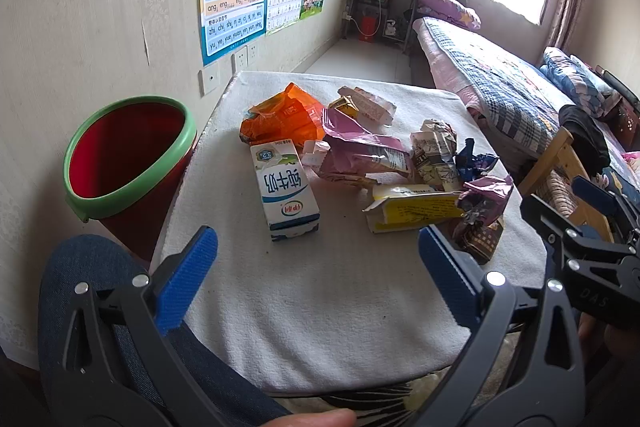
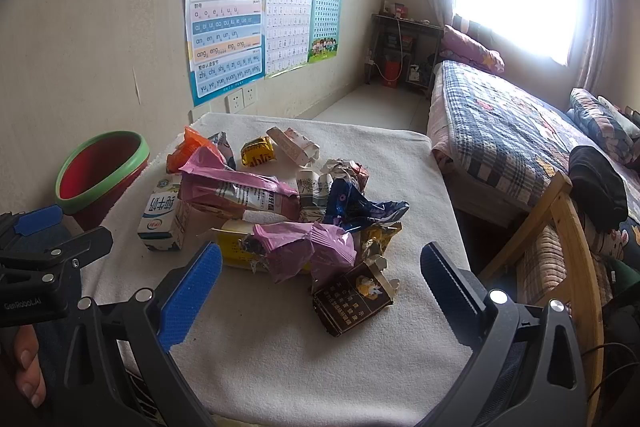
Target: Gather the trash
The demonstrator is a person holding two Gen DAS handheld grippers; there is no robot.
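Left gripper: the left gripper (image 1: 318,275) hung over the near edge of the table (image 1: 320,327), fingers spread wide and holding nothing.
Right gripper: the right gripper (image 2: 322,291) hovered over the near right part of the table, likewise spread and bare-handed; a dark cigarette pack (image 2: 352,301) lay on the cloth between its fingers, not touched.
Nearest to left gripper: a white milk carton (image 1: 286,191) lay on its side just ahead, apart from the rest of the pile.
Middle of the table: a yellow box (image 1: 412,207), a crumpled pink wrapper (image 2: 304,247), a long pink packet (image 2: 240,191), a blue foil wrapper (image 2: 360,207) and crumpled paper (image 1: 436,147) lay heaped and touching.
Far edge: an orange bag (image 1: 284,119), a small yellow packet (image 2: 258,151) and a pale torn wrapper (image 2: 296,143).
Bin: a red bin with a green rim (image 1: 128,155) stood off the left edge of the table, against the wall, mouth tilted toward the table, apparently with nothing in it.
Step in hand: by the look of it, the start; all the trash was on the table, none gathered.
Next move: likely to lower either gripper onto the piece nearest it, the carton or the cigarette pack, clamp it, and carry it over the left edge to the bin. The flat pack would need a low, careful pinch against the soft cloth.
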